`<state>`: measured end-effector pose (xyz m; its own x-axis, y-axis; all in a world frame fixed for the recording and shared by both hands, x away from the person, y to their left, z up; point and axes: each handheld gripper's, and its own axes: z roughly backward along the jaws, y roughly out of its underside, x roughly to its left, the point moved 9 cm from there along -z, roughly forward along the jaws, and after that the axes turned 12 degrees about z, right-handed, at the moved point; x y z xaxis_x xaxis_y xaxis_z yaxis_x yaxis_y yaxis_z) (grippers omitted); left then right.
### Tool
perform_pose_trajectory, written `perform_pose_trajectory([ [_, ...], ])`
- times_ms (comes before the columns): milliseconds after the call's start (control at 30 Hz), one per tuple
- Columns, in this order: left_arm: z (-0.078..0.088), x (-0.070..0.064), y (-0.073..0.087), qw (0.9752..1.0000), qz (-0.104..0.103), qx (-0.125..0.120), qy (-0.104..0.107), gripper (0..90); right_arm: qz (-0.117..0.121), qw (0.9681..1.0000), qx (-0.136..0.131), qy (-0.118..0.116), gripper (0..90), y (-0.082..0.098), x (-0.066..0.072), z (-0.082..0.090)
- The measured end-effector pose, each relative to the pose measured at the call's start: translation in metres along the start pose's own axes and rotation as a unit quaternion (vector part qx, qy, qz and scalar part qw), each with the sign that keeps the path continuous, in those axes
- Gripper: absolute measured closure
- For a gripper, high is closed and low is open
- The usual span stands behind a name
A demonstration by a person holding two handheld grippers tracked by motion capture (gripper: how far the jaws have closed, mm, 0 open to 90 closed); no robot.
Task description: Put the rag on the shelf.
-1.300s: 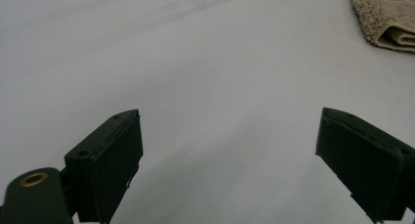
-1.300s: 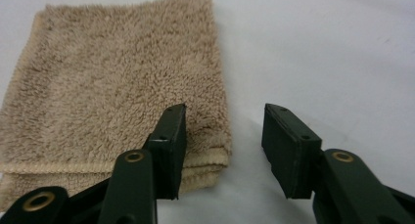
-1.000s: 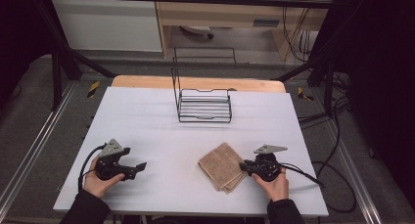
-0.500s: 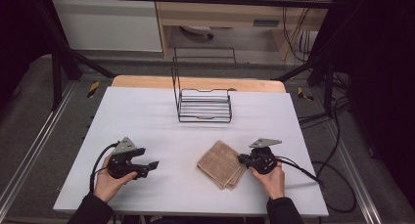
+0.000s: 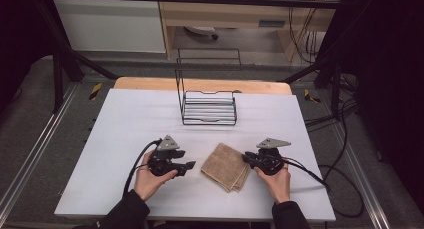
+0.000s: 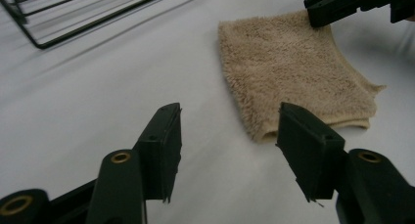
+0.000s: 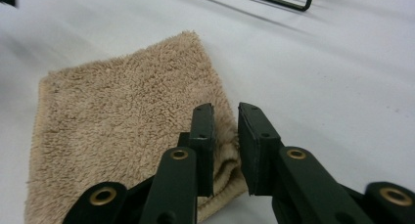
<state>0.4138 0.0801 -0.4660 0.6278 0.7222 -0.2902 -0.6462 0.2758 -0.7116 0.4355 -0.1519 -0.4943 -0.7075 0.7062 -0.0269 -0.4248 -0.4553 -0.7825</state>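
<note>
Beige terry towel [image 5: 225, 166], folded, lies flat on the white table [image 5: 125, 119] toward the near edge, a bit right of middle, well short of the wire rack [image 5: 208, 108] at the far edge. What's changed: my left gripper [image 5: 190, 165] has slid in across the table from the left side and now sits just beside the towel's left edge, not touching it. Its jaws have just been closing from wide to about half, nothing between them; in the left gripper view the towel's near corner [image 6: 264, 133] lies ahead of the gap, so the gripper is released. My right gripper [image 5: 247, 158] hasn't shifted, parked at the towel's right edge. Jaws there are nearly together with a narrow gap; the right gripper view shows the towel's folded edge [image 7: 225, 170] under and beside the left jaw, not pinched that I can see, so clenched on nothing. I read this as both sides lining up for a two-handed pick or unfold; no grasp yet.
</note>
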Motion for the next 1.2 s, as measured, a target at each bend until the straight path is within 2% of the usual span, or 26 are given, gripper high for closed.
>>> perform_pose_trajectory([
  [133, -0.024, -0.012, 0.000, 0.9997, 0.005, 0.022, 0.013, 46.0, -0.002, 1.0000, -0.004, 0.004, 70.1, 0.001, 0.001, 0.004],
  [167, -0.030, -0.015, 0.001, 0.9995, 0.002, 0.029, 0.015, 48.8, -0.008, 0.9999, -0.001, 0.008, 65.9, 0.003, 0.001, 0.005],
  [233, -0.040, -0.020, 0.005, 0.9991, -0.006, 0.040, 0.015, 52.2, -0.010, 0.9998, 0.007, 0.012, 64.0, 0.007, -0.001, 0.004],
  [300, -0.047, -0.023, 0.008, 0.9984, -0.012, 0.052, 0.017, 53.5, -0.010, 0.9997, 0.012, 0.016, 63.5, 0.008, -0.002, 0.002],
  [333, -0.050, -0.024, 0.010, 0.9982, -0.010, 0.056, 0.018, 57.8, -0.011, 0.9996, 0.020, 0.017, 63.1, 0.010, -0.002, -0.001],
  [433, -0.056, -0.026, 0.015, 0.9975, -0.008, 0.067, 0.024, 63.4, -0.019, 0.9991, 0.034, 0.015, 64.8, 0.014, 0.000, -0.007],
  [633, -0.057, -0.027, 0.020, 0.9969, 0.016, 0.068, 0.035, 71.4, -0.032, 0.9987, 0.040, 0.004, 74.2, 0.015, 0.001, -0.010],
  [700, -0.057, -0.029, 0.020, 0.9967, 0.019, 0.069, 0.037, 75.8, -0.041, 0.9983, 0.041, 0.001, 79.5, 0.014, 0.002, -0.011],
  [733, -0.057, -0.030, 0.021, 0.9967, 0.019, 0.069, 0.039, 81.3, -0.048, 0.9980, 0.043, -0.001, 82.6, 0.014, 0.002, -0.011],
  [867, -0.054, -0.033, 0.021, 0.9968, 0.013, 0.069, 0.038, 85.3, -0.056, 0.9976, 0.042, -0.005, 84.7, 0.012, 0.002, -0.012],
  [967, -0.050, -0.036, 0.024, 0.9968, 0.015, 0.069, 0.038, 86.4, -0.049, 0.9981, 0.036, -0.011, 85.4, 0.007, 0.003, -0.014],
  [1067, -0.043, -0.040, 0.028, 0.9966, 0.017, 0.072, 0.036, 86.6, -0.022, 0.9991, 0.032, -0.015, 85.4, -0.001, 0.007, -0.018],
  [1200, -0.032, -0.042, 0.037, 0.9970, 0.024, 0.069, 0.028, 86.5, -0.006, 0.9993, 0.027, -0.024, 85.4, -0.010, 0.014, -0.024],
])
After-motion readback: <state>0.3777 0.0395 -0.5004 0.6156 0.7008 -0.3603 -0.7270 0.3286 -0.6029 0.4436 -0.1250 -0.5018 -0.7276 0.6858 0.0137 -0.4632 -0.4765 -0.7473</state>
